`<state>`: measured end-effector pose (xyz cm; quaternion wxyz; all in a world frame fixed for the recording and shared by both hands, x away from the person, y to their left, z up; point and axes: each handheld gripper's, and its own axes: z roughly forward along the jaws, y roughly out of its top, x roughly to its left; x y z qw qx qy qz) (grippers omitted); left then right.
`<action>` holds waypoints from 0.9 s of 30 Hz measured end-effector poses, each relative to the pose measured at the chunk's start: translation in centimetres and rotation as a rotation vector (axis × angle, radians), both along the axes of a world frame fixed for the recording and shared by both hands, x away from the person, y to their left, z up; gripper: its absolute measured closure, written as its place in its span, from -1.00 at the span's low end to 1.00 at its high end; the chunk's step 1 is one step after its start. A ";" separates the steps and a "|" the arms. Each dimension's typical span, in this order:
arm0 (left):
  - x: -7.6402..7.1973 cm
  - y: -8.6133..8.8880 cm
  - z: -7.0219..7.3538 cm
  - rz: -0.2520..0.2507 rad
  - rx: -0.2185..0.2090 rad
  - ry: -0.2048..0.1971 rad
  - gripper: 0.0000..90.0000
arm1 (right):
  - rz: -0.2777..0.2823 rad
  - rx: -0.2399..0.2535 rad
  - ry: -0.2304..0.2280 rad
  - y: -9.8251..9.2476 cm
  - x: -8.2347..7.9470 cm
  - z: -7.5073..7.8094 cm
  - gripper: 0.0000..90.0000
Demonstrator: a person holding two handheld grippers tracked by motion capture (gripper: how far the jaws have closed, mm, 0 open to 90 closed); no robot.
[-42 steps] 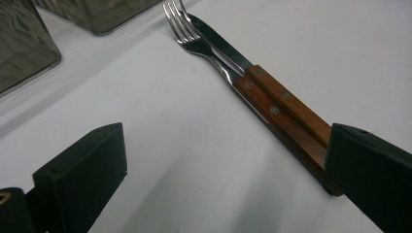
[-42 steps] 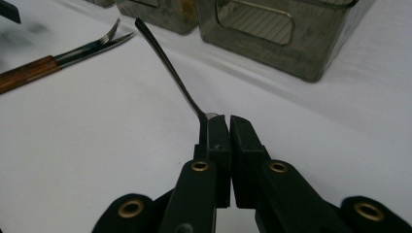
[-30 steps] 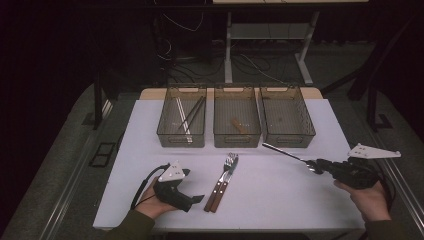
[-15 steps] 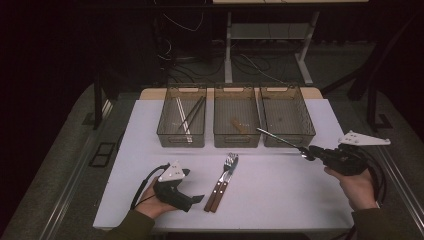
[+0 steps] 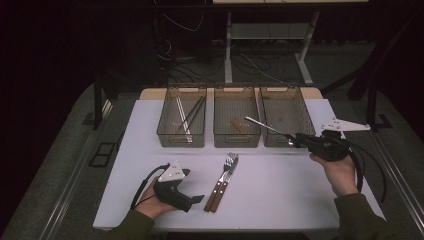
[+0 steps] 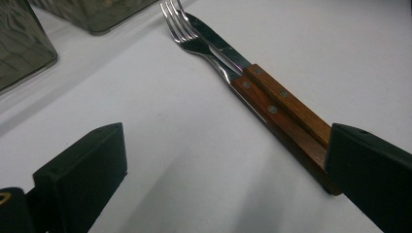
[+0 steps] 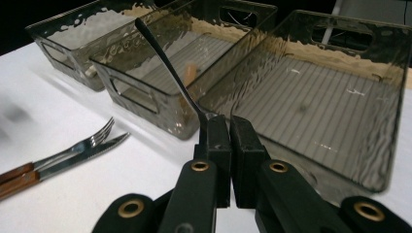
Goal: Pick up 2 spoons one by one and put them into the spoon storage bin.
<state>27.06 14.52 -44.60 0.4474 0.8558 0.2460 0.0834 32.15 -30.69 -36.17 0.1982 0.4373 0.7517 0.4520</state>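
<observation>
Since a second ago the right gripper [image 5: 299,140] has carried its thin dark metal utensil [image 5: 266,127] up and toward 11 o'clock, so it now hangs over the near rim of the right-hand smoky clear plastic bin [image 5: 300,114] instead of over the white tabletop [image 5: 280,190]. Left gripper [image 5: 196,199] hasn't budged.

Right jaws are pinched tight together on one end of the utensil, with the long slim shaft poking out toward 10 o'clock across the gap between the right bin and the middle smoky bin [image 5: 236,106]. Can't tell what kind of utensil it is, the clamped end is hidden in the pads.

Handling guess: it's light, rigid and pretty slick, bare metal with a narrow neck. Held right at the tip like that it'll want to pivot or droop in the pads, so a grip closer to the middle would be steadier. Not fragile though, a short drop into the bin should be fine.

Left gripper sits on the table with its jaws wide apart, nothing in them. At about 1 o'clock from it lie the wooden-handled fork [image 6: 272,114] and wooden-handled knife [image 6: 286,99], side by side and touching. Those riveted handles look like the grippiest place to grab.
</observation>
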 end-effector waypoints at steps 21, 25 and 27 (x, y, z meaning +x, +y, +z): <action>-0.1 -0.1 0.1 0.021 -0.021 0.006 -0.98 | -0.066 -0.092 0.047 7.3 7.1 0.5 0.96; -0.2 -0.1 0.1 0.018 -0.021 0.006 -0.98 | -0.068 -0.103 0.057 8.8 8.3 0.3 0.96; -0.2 -0.1 0.0 0.021 -0.027 0.008 -0.98 | -0.071 -0.119 0.068 9.6 9.0 0.2 0.96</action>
